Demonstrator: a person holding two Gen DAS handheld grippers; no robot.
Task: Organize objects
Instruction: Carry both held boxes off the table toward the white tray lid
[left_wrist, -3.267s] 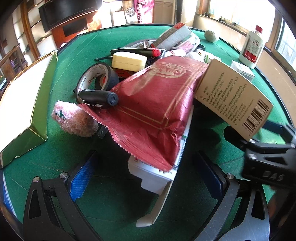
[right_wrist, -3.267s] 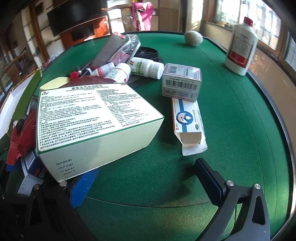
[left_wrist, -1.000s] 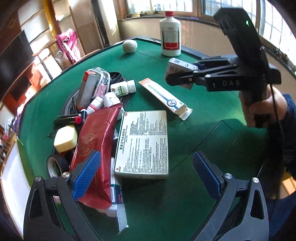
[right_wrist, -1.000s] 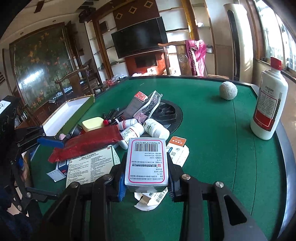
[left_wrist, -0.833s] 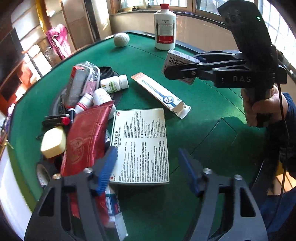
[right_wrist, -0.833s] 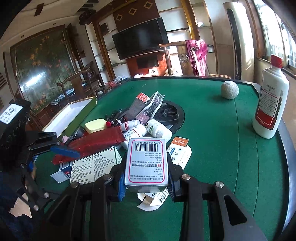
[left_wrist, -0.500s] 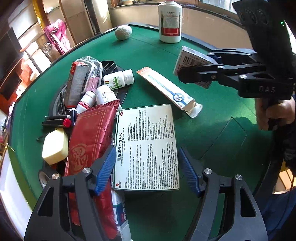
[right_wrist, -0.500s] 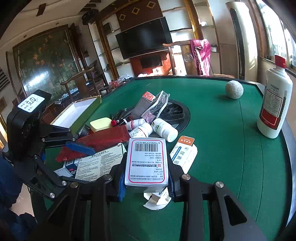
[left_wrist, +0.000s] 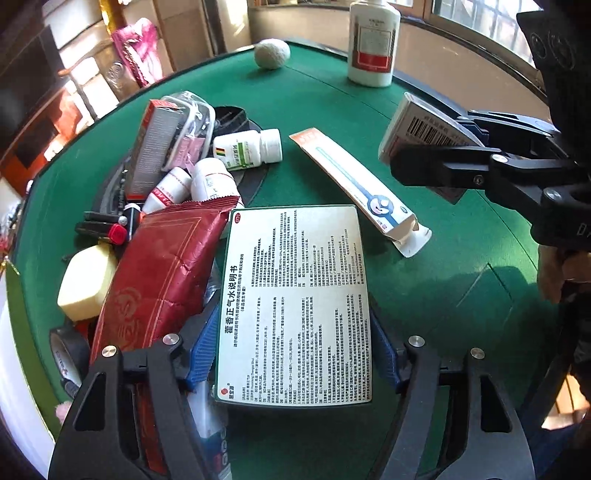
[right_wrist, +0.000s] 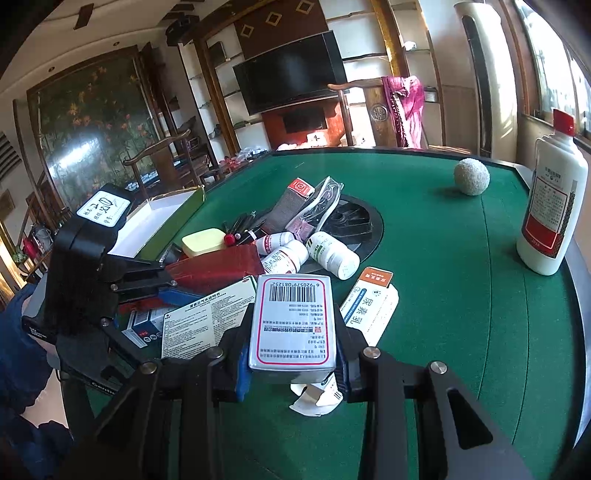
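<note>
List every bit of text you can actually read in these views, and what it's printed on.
"藿香正气水说明书": large flat box between the left gripper's pads; its fine print is too small.
"6 920579 081252": barcode, small box in the right gripper.
"尿素乳": long carton.
White bottle label: unreadable.

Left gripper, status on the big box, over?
Left gripper closing around big box, pads at its sides. Right gripper shut on small box, held up. Red pouch crowds left pad.

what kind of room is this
Probably a home living room or game room: a green felt table like a mahjong table, a wall-mounted television, carved wooden chairs and shelving behind.
</note>
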